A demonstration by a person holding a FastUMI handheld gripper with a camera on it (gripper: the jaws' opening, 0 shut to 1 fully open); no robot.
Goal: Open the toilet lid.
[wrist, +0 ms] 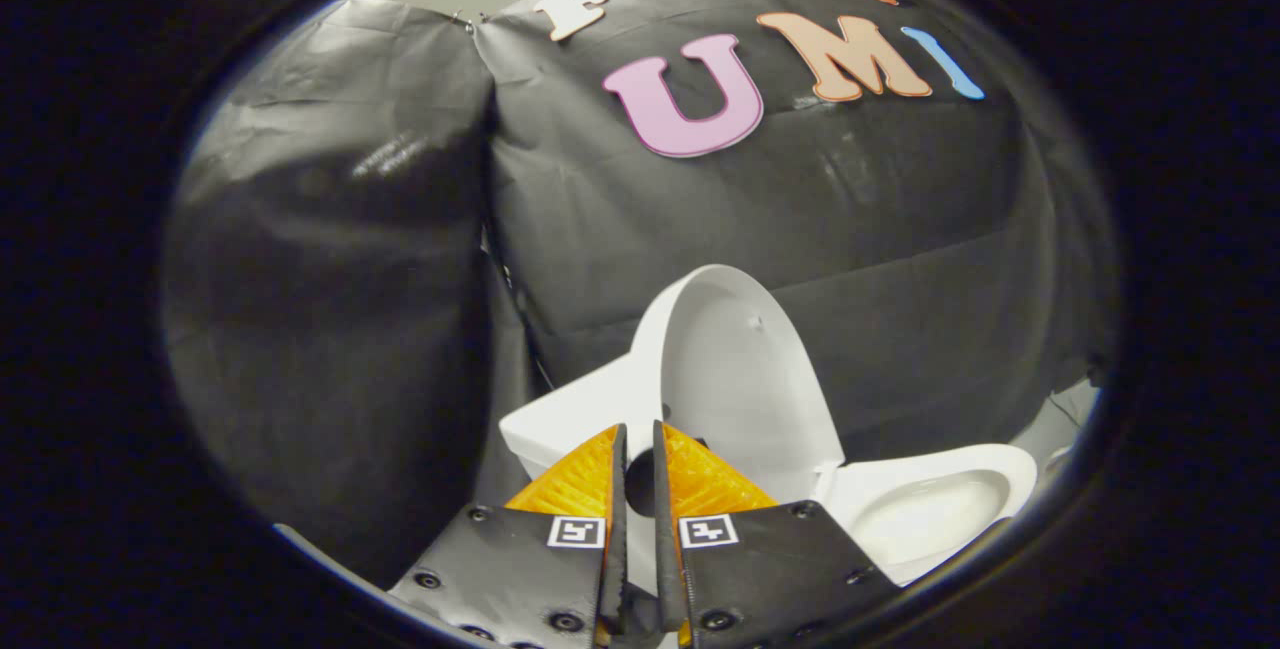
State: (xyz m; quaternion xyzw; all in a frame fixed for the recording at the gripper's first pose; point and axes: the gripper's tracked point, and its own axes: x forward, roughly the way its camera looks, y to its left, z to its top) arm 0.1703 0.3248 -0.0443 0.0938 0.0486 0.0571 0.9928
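A white toilet stands against the black cloth wall. Its lid (735,369) is raised, standing nearly upright and leaning back toward the tank (570,414), with its underside facing the seat. The seat and bowl (930,509) lie to the right of my fingers, low in the view. My gripper (640,429) is just in front of the tank and the lid's lower left edge. Its fingers are nearly together with only a narrow slit between them, and nothing is held in that slit.
Black cloth (330,309) drapes the booth on the left and behind the toilet. A strip of pale floor (1065,419) shows to the right of the bowl.
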